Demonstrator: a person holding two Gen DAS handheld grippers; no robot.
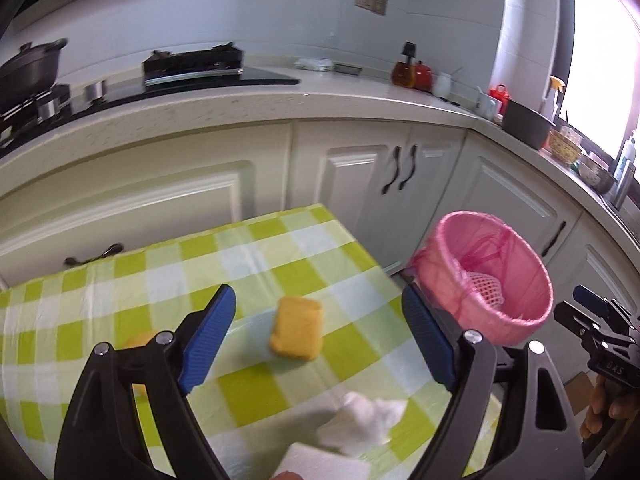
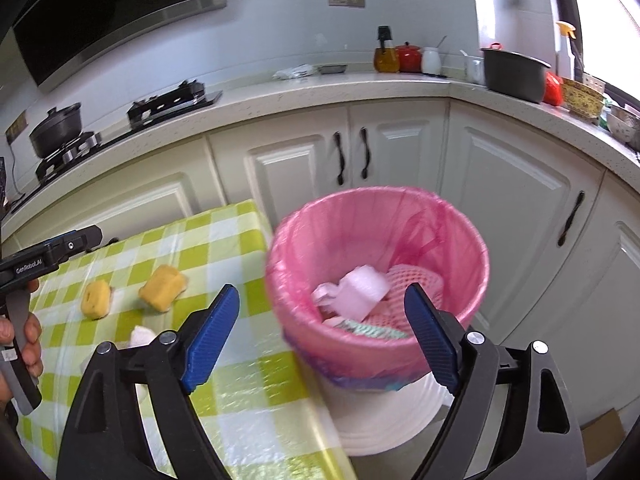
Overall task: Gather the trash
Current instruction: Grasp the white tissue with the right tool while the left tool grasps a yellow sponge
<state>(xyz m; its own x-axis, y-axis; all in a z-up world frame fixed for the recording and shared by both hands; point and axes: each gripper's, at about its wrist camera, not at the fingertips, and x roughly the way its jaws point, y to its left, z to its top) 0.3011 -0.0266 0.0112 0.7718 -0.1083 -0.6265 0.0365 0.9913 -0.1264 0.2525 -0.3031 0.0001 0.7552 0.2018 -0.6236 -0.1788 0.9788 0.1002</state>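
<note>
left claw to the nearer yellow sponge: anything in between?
Nothing: only bare checked tablecloth lies between the open left claw and the yellow sponge, in the left wrist view. The crumpled tissue lies nearer the camera.

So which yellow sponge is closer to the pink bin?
The bigger yellow sponge, lying nearer the pink bin; the smaller sponge sits farther left.

The surface (image 1: 320, 240), covered in a green-and-white checked plastic cloth, carries a yellow rectangular sponge (image 1: 296, 334). A second, smaller yellow sponge (image 2: 96, 299) lies just left of it. Crumpled white tissue (image 1: 366, 420) rests nearer the camera than that first sponge.
</note>
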